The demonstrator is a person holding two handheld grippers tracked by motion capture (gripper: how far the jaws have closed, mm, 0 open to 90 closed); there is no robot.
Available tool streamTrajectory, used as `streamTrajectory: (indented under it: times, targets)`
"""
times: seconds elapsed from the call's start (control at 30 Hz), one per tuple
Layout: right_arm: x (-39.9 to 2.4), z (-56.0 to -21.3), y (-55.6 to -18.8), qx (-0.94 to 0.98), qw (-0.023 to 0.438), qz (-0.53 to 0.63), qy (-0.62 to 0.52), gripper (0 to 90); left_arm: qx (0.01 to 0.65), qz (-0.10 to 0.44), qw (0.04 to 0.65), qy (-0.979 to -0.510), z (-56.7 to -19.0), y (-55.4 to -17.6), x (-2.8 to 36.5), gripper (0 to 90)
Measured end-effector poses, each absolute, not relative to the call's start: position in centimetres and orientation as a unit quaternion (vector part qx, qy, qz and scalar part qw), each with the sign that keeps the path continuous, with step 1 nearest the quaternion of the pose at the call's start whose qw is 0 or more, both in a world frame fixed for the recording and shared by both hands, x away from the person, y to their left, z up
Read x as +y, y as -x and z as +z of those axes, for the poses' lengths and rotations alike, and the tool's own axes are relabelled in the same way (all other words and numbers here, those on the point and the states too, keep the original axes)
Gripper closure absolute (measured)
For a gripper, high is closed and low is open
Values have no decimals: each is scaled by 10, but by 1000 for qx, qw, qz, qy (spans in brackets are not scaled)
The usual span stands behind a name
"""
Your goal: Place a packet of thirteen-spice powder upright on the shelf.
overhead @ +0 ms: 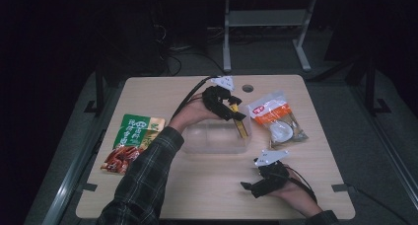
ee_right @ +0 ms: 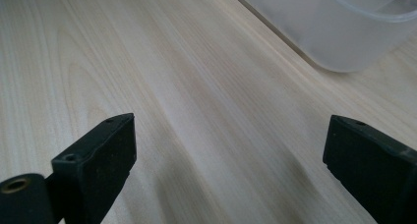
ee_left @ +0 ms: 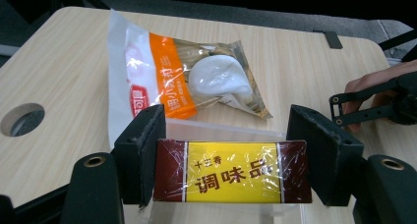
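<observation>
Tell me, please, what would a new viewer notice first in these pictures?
The yellow seasoning box draws the eye first: the left gripper clamps it by its ends above the clear plastic container at the table's middle. An orange-and-white snack bag lies just beyond it. The right gripper rests open over bare wood near the table's front edge.

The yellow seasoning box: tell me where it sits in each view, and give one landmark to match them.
High view: yellow seasoning box centre, in the left tool, at the clear plastic tub's right end.
Left gripper view: bottom centre, clamped between the pads.
Right gripper view: a possible yellow sliver at the top right corner, too small to tell.
Shared landmark: the tub.
</observation>
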State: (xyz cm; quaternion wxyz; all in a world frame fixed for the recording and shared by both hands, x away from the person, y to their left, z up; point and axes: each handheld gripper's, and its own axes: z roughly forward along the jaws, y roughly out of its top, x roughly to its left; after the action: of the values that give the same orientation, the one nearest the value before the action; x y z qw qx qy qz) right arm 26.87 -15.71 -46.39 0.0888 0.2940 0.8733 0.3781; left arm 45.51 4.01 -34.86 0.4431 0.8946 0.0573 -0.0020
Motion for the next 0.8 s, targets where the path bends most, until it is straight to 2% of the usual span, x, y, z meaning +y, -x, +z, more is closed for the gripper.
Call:
streamTrajectory:
  times: [0.8]
  targets:
    - [-157,-463,-268,872,85,382,-293,54,44,-23,430,-901,-373,-455,4,316]
